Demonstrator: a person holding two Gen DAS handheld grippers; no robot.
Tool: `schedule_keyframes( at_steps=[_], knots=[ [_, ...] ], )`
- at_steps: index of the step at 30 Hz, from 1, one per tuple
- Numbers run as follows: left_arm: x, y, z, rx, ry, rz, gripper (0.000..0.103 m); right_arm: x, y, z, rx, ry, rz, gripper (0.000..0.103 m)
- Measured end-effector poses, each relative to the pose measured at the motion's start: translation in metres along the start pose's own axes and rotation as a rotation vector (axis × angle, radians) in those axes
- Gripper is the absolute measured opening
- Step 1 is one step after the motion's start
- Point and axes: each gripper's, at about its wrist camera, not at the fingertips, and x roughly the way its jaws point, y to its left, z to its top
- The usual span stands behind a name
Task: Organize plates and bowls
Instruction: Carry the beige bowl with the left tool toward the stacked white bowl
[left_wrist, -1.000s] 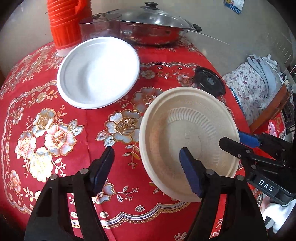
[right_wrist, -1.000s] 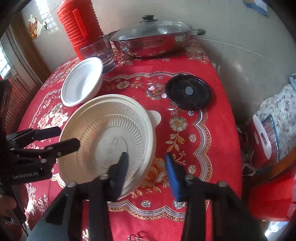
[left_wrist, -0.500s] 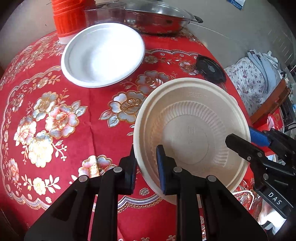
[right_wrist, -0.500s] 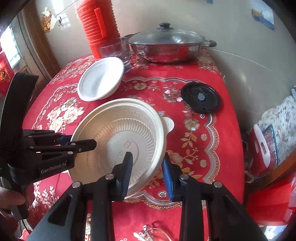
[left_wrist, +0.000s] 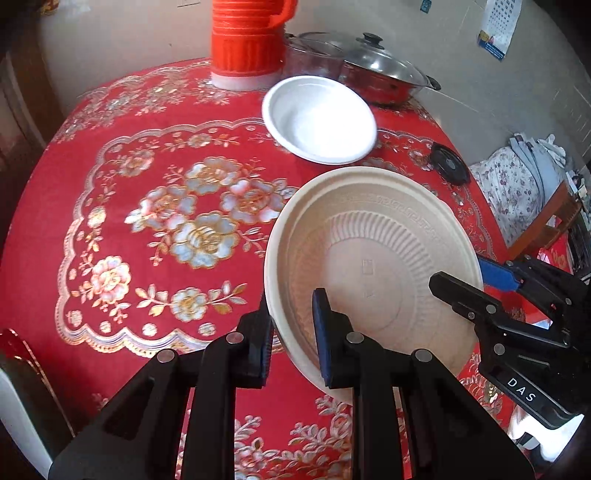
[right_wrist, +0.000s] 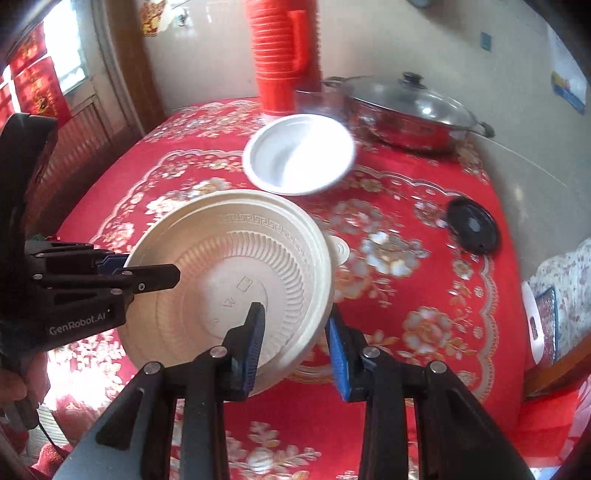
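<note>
A beige ribbed plate (left_wrist: 373, 258) is held above the red tablecloth by both grippers. My left gripper (left_wrist: 291, 332) is shut on its near left rim. My right gripper (right_wrist: 295, 336) is shut on its right rim; the plate also shows in the right wrist view (right_wrist: 236, 280). A white bowl (left_wrist: 319, 120) sits on the table at the back, also in the right wrist view (right_wrist: 299, 153).
A red thermos (left_wrist: 247, 40), a glass container (left_wrist: 314, 59) and a lidded steel pot (left_wrist: 376, 74) stand at the table's back. A black lid (left_wrist: 448, 164) lies near the right edge. A chair with floral fabric (left_wrist: 517, 184) is right of the table.
Both grippers closed on the beige plate's rim and lifted it. The views have pulled back and up, so more of the table shows.
</note>
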Motion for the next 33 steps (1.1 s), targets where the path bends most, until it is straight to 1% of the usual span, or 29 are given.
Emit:
schedule_keyframes(
  at_steps=[7,12,19,26,33],
  knots=[
    [-0.039,0.062,-0.023,-0.08,-0.044,0.062,0.019,0.001,0.064,0.018,-0.094,-0.027,0.088,0.034],
    [-0.06,0.101,-0.043,-0.132,-0.073,0.112,0.019,0.009,0.105,0.026,-0.163,-0.021,0.13,0.034],
    [-0.084,0.137,-0.067,-0.199,-0.101,0.128,0.02,0.01,0.153,0.033,-0.233,-0.029,0.172,0.035],
    [-0.111,0.169,-0.089,-0.248,-0.135,0.164,0.02,0.001,0.197,0.036,-0.303,-0.049,0.212,0.035],
    [-0.133,0.204,-0.112,-0.308,-0.154,0.194,0.02,0.005,0.238,0.041,-0.357,-0.046,0.256,0.035]
  ],
)
